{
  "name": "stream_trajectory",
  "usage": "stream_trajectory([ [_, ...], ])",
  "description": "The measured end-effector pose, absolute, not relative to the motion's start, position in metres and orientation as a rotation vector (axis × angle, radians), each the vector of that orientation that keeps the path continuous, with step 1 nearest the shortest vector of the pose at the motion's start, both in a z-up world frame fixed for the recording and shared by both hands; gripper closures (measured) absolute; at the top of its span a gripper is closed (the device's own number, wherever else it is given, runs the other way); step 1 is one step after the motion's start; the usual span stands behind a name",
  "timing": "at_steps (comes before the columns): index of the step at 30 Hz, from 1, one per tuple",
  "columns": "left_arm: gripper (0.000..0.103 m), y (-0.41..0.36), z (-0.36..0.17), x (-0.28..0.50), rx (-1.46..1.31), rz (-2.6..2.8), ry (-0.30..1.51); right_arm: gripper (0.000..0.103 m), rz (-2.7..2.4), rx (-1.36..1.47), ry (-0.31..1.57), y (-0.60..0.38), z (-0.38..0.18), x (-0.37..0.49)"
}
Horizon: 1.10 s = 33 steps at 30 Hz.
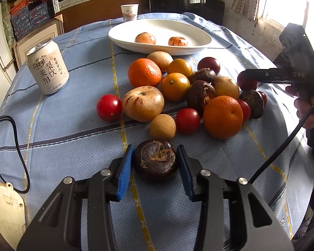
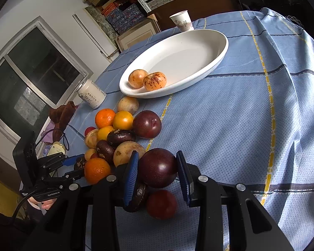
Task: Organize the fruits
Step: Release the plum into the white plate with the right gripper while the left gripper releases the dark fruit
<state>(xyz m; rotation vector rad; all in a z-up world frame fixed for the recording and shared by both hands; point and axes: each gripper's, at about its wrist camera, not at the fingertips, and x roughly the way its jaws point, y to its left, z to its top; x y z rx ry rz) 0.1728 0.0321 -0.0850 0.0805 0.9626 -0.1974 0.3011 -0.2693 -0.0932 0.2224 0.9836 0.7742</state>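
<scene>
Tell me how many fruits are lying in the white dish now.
2. One speckled fruit lies at the dish's near end, the other touching beside it. Nothing else shows in the dish.

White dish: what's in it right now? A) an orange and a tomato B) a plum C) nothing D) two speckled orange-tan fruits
D: the white dish holds only two speckled orange-tan fruits, side by side at one end; the oranges, tomatoes and plums all lie outside it on the tablecloth.
</scene>
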Motion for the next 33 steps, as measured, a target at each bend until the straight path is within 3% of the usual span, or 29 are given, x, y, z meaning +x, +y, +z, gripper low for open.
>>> stream_trajectory([
  [9,0.062,0.038,-0.042,0.185,0.053,-0.220,0.878,0.066,0.790,0.248,0.894,-0.267,-0.082,0.308],
  [19,0.062,0.024,0.018,0.296,0.072,-0.204,0.760,0.066,0.755,0.334,0.786,-0.248,-0.052,0.356],
  [25,0.062,0.025,0.006,0.382,0.019,-0.140,0.852,0.066,0.673,0.345,0.811,-0.241,-0.060,0.399],
  [33,0.060,0.023,-0.030,0.425,0.037,-0.084,0.927,0.064,0.632,0.312,0.842,-0.233,-0.074,0.425],
])
